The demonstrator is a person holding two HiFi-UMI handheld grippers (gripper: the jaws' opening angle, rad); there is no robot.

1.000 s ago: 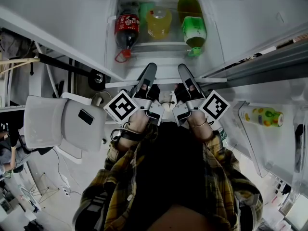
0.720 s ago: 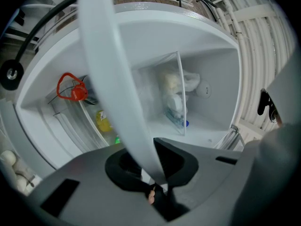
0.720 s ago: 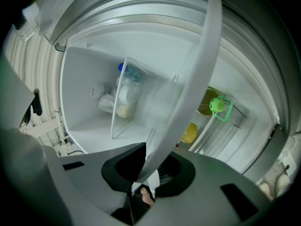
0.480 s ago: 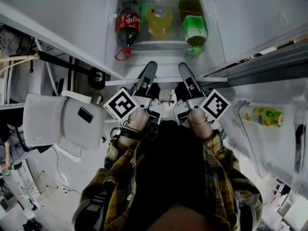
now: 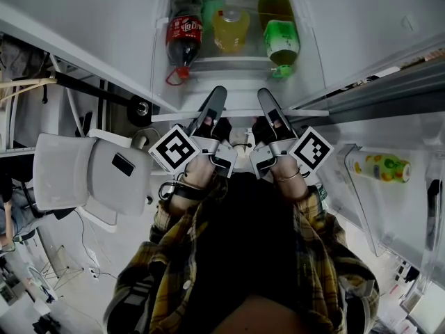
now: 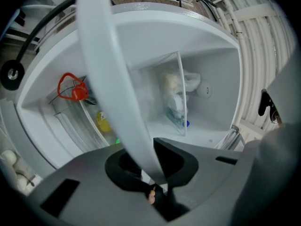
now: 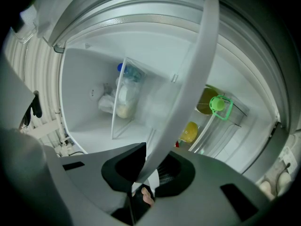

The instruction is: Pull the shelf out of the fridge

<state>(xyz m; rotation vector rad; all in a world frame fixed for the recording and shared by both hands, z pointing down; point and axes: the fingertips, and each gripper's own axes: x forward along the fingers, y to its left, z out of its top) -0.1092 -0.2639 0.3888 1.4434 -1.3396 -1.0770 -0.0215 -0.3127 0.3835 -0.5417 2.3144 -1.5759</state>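
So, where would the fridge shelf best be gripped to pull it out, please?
Take the shelf's white front rim, coming level from straight in front, one grip either side of centre. It is a thin strip that fits between jaws, and the left hand-held gripper and right hand-held gripper are shut on it.

Shelf rim (image 6: 106, 69) smooth glossy plastic, cola btl (image 5: 184, 40) clear plastic, shirt (image 5: 167, 245) cloth

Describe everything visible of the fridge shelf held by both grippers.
The shelf shows mainly its front rim: a long, thin, white strip, plastic-looking, running level across the open fridge. The left hand-held gripper and right hand-held gripper each clamp it, side by side near its middle. Its panel behind cannot be made out.
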